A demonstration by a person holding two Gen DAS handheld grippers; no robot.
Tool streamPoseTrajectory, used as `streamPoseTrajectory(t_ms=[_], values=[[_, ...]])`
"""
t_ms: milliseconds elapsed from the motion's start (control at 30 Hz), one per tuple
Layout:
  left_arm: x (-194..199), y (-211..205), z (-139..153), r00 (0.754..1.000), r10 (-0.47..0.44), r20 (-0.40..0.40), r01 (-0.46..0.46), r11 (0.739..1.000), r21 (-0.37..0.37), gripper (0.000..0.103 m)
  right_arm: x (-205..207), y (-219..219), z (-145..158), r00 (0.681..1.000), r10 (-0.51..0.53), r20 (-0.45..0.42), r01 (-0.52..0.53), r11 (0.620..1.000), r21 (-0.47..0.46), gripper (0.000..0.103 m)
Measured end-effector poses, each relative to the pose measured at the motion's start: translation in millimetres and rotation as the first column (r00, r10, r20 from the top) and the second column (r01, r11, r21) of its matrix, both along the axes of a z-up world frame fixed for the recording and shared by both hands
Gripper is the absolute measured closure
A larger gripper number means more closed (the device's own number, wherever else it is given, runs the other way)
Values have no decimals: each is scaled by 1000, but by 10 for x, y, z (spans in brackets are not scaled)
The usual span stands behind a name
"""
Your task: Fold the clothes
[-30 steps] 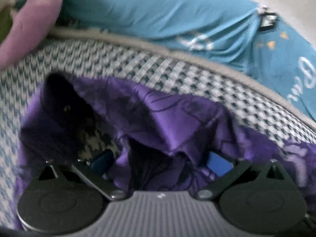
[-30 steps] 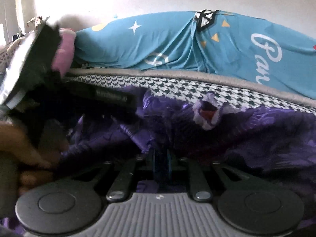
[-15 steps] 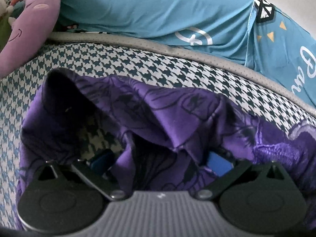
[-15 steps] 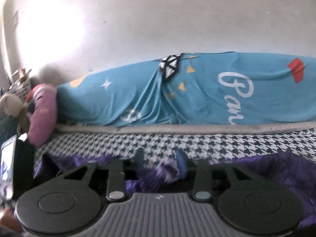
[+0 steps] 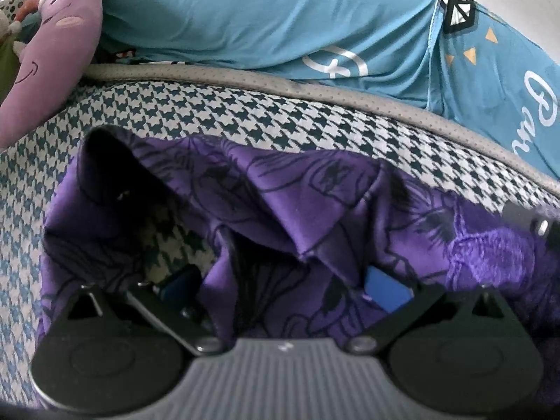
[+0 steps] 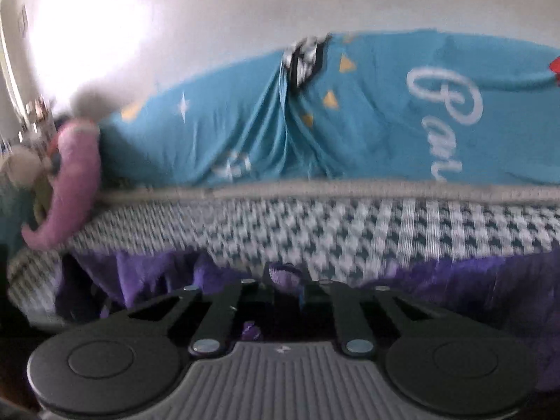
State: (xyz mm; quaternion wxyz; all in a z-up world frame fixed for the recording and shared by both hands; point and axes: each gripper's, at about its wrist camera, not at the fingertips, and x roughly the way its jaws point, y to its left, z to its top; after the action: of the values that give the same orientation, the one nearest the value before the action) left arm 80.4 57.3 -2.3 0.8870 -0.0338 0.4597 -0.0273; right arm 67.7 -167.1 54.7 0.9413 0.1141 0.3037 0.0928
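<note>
A purple garment (image 5: 315, 189) with dark line print lies crumpled on the houndstooth bed cover (image 5: 217, 112). My left gripper (image 5: 283, 287) stands open and low over it. Its blue pads (image 5: 385, 290) are wide apart, and folds of the cloth drape over and between them. In the blurred right wrist view the same garment (image 6: 455, 273) spreads along the bottom. My right gripper (image 6: 285, 281) has its jaws closing, nearly together, with a small lilac fold of the cloth pinched between the fingertips. A dark part of that tool shows at the right edge (image 5: 535, 220) of the left wrist view.
A teal sheet (image 5: 280, 24) with white stars and lettering covers a long mound behind a grey piped edge (image 5: 245, 80). A lilac plush toy (image 5: 59, 49) lies at the far left. A pale wall (image 6: 280, 7) rises behind the bed.
The right wrist view swung up from the cloth towards the wall and moved sideways. Its fingers spread apart, then came together on a fold. The left gripper stayed over the garment.
</note>
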Motion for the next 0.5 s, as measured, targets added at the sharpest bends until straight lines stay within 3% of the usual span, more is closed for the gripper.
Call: streamPoseTrajectory(t_ms=[200,333,433,500], values=[[-115,-121,231,995,-60,85,62,998,-29,0,55,-35,329,989,-51,140,45,998,45,91],[-131,-178,263,991,-71,110,78,995,-60,0,61,-68,527,968,-71,241,39,990,133,91],[-92,-179,215,995,-29,91,30,999,-13,0,30,-108,596,957,-41,286,-17,981,195,91],[-69,-134,189,996,18,83,-20,1000,15,0,10,-99,591,959,-12,282,-40,983,181,91]])
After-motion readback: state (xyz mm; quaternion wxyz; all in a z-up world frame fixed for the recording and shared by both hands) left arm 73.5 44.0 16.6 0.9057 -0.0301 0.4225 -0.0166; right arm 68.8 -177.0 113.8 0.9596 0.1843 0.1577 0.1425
